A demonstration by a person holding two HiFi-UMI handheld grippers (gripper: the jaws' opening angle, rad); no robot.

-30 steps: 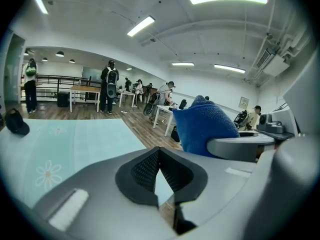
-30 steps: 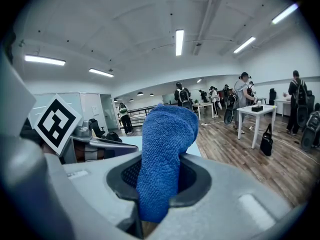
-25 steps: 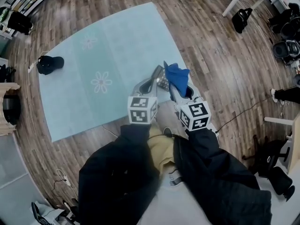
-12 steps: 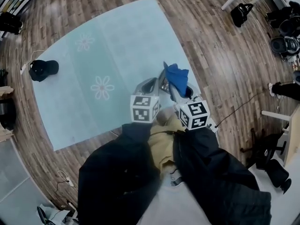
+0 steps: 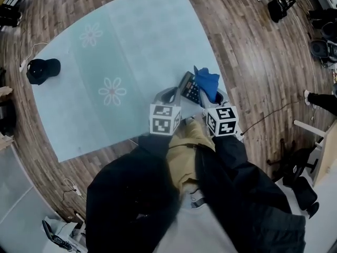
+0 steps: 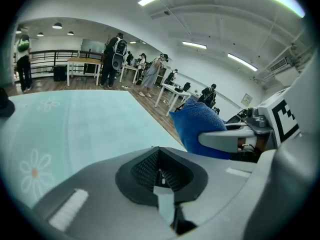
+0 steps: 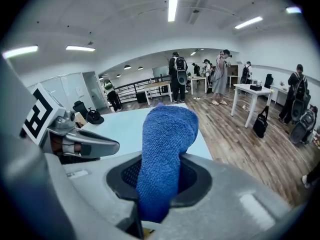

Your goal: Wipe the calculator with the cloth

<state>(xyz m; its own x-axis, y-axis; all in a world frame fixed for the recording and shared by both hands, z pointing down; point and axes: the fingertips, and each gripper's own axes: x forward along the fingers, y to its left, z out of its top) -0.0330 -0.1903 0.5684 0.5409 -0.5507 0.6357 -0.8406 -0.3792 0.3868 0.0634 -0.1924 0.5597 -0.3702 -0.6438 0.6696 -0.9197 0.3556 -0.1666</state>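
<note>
In the head view the dark calculator (image 5: 189, 87) hangs tilted above the rug with its keys showing. My left gripper (image 5: 176, 92) is shut on its left edge. In the left gripper view the jaws (image 6: 161, 176) are closed, and only a thin pale edge shows in the slot. The blue cloth (image 5: 207, 83) sits right against the calculator's right side, pinched in my right gripper (image 5: 213, 96). The right gripper view shows the cloth (image 7: 165, 144) standing up out of the shut right gripper (image 7: 157, 181), with the left gripper (image 7: 95, 145) close on the left.
Below lies a pale teal rug (image 5: 116, 51) with flower prints on a wooden floor (image 5: 253, 62). A black cap (image 5: 42, 70) rests at the rug's left edge. A black bag (image 5: 279, 7) and table legs are far right. People (image 6: 116, 59) stand at the tables in the distance.
The calculator has turned so its keypad faces up more. The cloth has shifted slightly right and now sits against the calculator's right side. Both grippers stay close together.
</note>
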